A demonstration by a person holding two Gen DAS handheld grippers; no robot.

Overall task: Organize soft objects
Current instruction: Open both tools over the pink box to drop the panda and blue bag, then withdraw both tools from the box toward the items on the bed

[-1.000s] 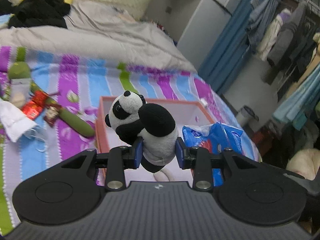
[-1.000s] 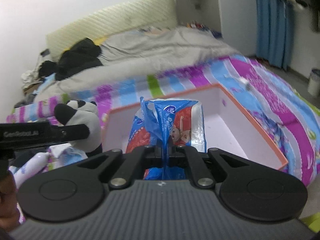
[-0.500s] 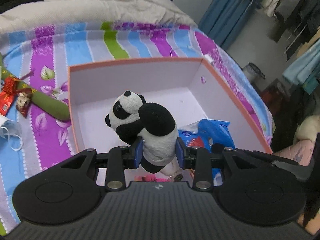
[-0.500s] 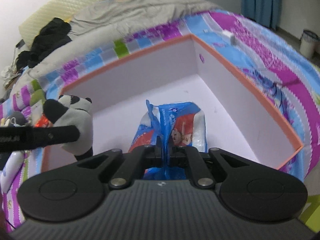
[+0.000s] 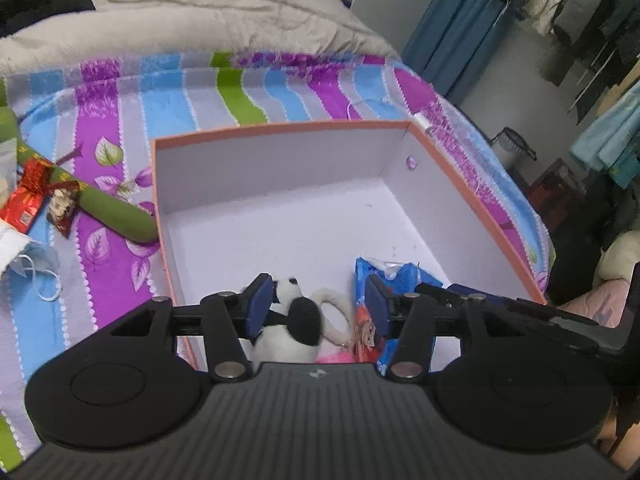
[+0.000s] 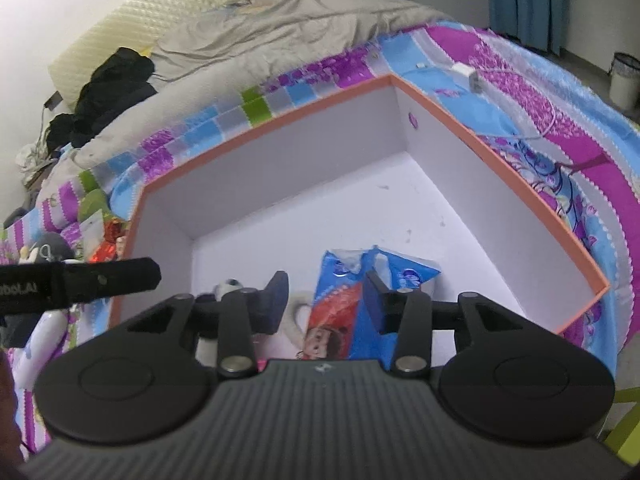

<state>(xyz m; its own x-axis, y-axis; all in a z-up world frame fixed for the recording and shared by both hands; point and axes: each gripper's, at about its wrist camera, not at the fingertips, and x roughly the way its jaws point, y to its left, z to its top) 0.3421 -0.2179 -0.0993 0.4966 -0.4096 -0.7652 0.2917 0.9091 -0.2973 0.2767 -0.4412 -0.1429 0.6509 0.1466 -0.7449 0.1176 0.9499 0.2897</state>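
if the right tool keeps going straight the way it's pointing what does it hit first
Most likely the blue and red plastic pack lying on the floor of the orange-rimmed box; it sits directly between the open right tool fingers, though depth is unclear.

Even, soft indoor light, slightly cool; strong fisheye bending at the edges, mild blur across the bed (image 5: 248, 20), faint shadows.

The shallow cardboard box (image 5: 472, 184) has an orange rim and pale lilac-white inside. In it lie a black-and-white plush panda (image 5: 290, 328) and a blue-and-red printed plastic packet (image 6: 360, 300). Around the box, the bedsheet (image 5: 168, 92) shows purple, blue, grey and green stripes with leaf prints.
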